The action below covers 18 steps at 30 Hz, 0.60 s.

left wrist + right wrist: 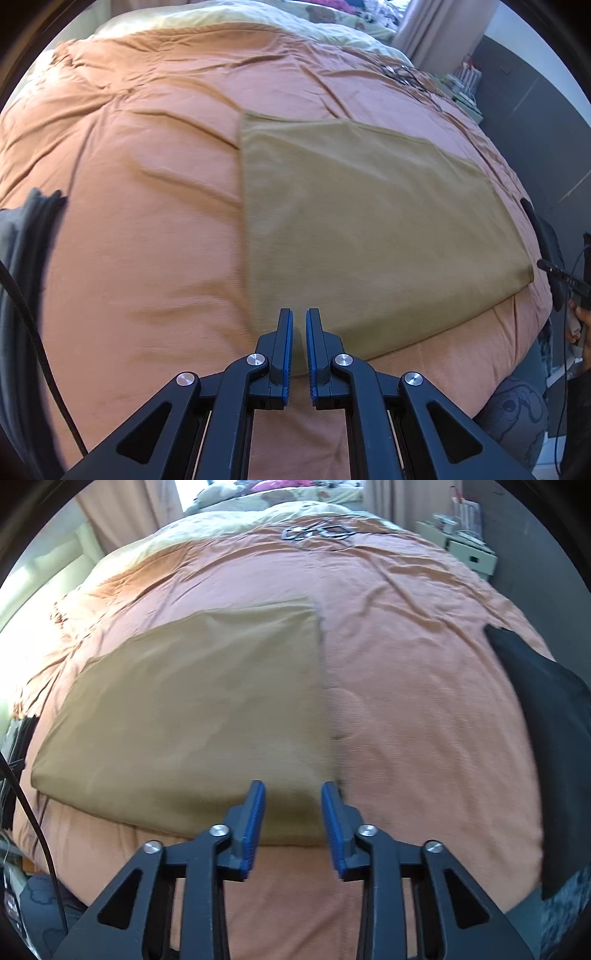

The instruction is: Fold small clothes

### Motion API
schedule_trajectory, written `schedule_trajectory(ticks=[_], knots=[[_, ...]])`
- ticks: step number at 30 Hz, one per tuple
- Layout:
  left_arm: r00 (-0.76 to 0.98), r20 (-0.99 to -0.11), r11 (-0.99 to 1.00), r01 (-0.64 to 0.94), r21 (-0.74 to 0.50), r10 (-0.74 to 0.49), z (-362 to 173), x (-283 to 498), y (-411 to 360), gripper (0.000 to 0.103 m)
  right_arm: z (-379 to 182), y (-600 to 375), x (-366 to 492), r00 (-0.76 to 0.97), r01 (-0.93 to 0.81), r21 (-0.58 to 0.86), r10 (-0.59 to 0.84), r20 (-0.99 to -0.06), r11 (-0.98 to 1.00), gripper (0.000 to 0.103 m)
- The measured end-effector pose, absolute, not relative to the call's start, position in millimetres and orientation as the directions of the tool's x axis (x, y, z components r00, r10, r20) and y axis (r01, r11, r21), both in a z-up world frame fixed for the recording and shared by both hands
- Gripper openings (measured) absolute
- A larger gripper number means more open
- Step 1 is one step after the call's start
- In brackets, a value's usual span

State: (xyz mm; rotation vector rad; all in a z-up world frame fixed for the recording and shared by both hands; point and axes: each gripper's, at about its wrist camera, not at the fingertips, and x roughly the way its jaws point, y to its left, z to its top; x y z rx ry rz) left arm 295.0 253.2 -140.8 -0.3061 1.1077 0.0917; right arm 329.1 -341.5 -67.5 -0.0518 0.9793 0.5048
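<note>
An olive-tan cloth [354,221] lies flat in a folded rectangle on the orange bedspread [129,184]; it also shows in the right wrist view [192,709]. My left gripper [299,314] hovers over the cloth's near left corner, its jaws nearly together with a narrow gap and nothing between them. My right gripper [293,786] is open and empty above the cloth's near right corner. The right gripper also shows at the far right edge of the left wrist view [561,275].
A dark garment [546,716] lies at the bed's right side, and dark fabric [22,258] with a black cable at its left. Cables and glasses [317,531] lie far back. A white nightstand [469,550] stands at the back right. Pillows lie at the head.
</note>
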Motion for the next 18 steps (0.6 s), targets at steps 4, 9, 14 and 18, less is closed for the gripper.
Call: schedule_trajectory(ticks=[4,9,14,18], knots=[[0.436,-0.896,0.953,-0.228,-0.199,-0.083,-160,304,244,0.008,-77,-332,335,0.435,-0.45,0.193,0.403,-0.806,0.872,0.019],[0.405,-0.913,0.952,-0.263,-0.16,-0.041,-182,303,248,0.008,-100,-325,352,0.419,-0.442,0.182,0.381,-0.824,0.878,0.019],[0.424,-0.903,0.94,-0.277,-0.197,-0.065,-192,296,253,0.007,-115,-331,353,0.417,-0.444,0.176,0.376,-0.828,0.878,0.016],[0.399,-0.916,0.951,-0.275,-0.144,-0.024,-184,296,245,0.007,-109,-331,347,0.416,-0.441,0.14,0.34,-0.844,0.887,0.016]])
